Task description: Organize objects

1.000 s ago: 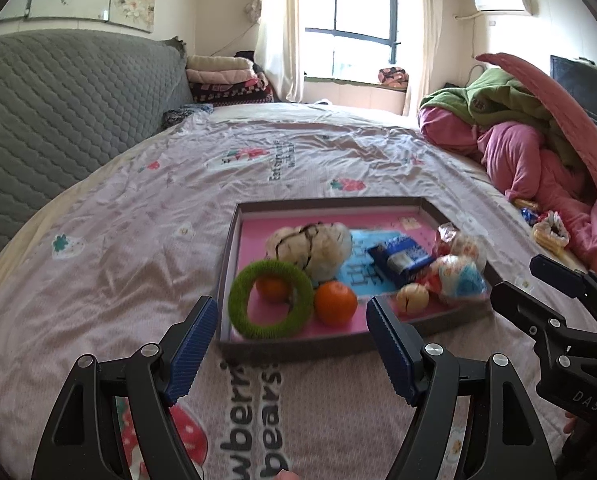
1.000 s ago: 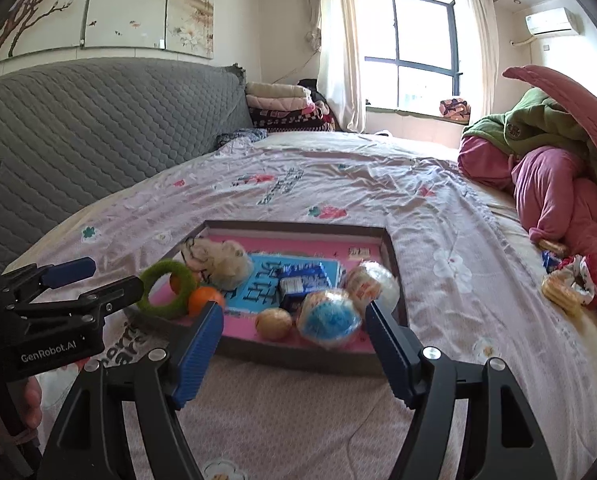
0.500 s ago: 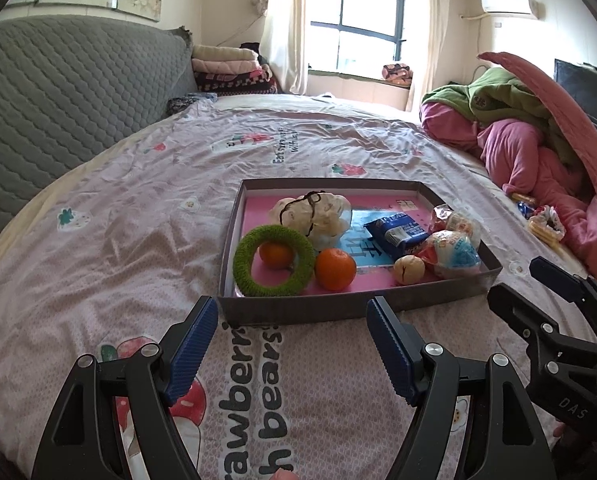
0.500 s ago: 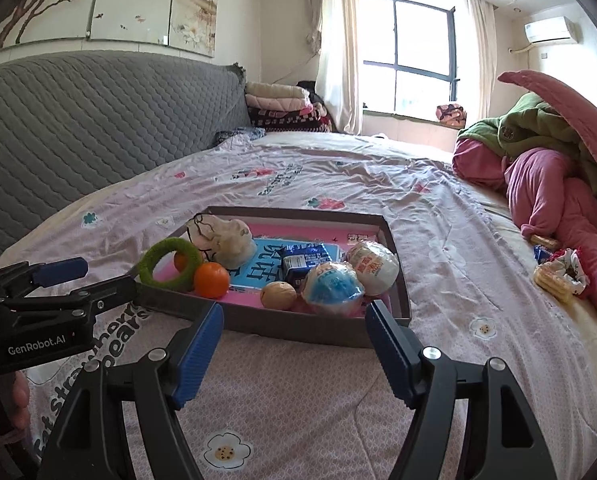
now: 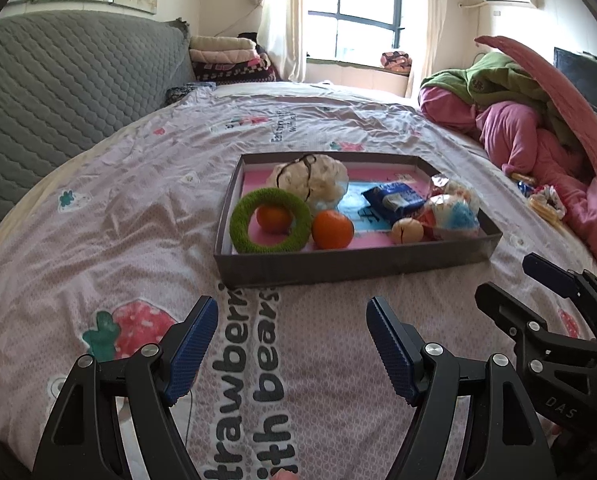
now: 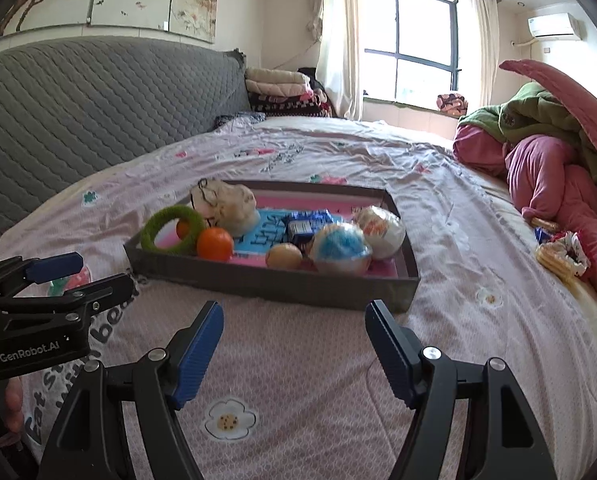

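A grey tray (image 5: 338, 268) with a pink floor lies on the bed; it also shows in the right wrist view (image 6: 282, 288). It holds a green ring (image 5: 270, 220), two oranges (image 5: 332, 230), a white plush (image 5: 310, 180), a blue packet (image 5: 394, 198), a small tan ball (image 5: 407, 231) and two wrapped balls (image 6: 340, 248). My left gripper (image 5: 290, 348) is open and empty, short of the tray's near wall. My right gripper (image 6: 294, 348) is open and empty, short of the tray's near right corner.
The bed has a pink strawberry-print sheet (image 5: 138, 216). A grey quilted headboard (image 5: 58, 80) stands at the left. Pink and green bedding (image 5: 538, 120) is piled at the right, with a snack bag (image 6: 562, 256) beside it. Folded blankets (image 5: 226, 56) lie at the back.
Both grippers have drawn back from the tray, which now sits farther ahead. Both stay open and empty. The things in the tray have not moved.
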{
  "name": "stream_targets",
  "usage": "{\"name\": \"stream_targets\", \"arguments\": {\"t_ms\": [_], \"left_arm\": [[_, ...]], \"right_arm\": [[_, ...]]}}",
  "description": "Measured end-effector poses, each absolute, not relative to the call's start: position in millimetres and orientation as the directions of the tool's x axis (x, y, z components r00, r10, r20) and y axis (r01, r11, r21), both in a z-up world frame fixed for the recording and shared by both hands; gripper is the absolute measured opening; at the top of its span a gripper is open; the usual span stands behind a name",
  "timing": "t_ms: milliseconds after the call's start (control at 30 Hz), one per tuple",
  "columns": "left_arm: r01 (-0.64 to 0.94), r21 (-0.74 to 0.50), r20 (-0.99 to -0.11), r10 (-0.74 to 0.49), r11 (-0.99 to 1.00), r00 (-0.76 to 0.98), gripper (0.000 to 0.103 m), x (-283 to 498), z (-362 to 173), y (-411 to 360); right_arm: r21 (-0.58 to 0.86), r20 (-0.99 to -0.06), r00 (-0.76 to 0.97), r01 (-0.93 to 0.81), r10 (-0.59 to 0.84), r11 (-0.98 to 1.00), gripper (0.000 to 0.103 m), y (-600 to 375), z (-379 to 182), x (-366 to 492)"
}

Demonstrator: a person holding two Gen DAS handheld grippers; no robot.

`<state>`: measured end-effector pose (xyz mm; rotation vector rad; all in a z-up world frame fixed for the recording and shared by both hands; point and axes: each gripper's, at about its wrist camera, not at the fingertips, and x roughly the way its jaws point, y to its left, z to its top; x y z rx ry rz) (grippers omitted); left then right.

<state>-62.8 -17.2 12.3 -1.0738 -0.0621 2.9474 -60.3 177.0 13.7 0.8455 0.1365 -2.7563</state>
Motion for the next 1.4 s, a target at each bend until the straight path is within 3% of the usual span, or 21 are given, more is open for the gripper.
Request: {"name": "stream_targets", "arguments": {"t_ms": [767, 1400], "left_arm": [[-0.002, -0.04, -0.656, 0.028, -0.999, -0.754, 0.078, -51, -9, -12], [0.003, -0.049, -0.667, 0.03, -0.999, -0.745, 0.078, -48, -16, -10]], "right_arm": [[0.064, -0.586, -0.772, 0.261, -0.248, -0.963, 0.073, 188, -4, -51], [0.046, -0.61, -0.757, 0.262, -0.235, -0.964, 0.073, 185, -12, -48]]}}
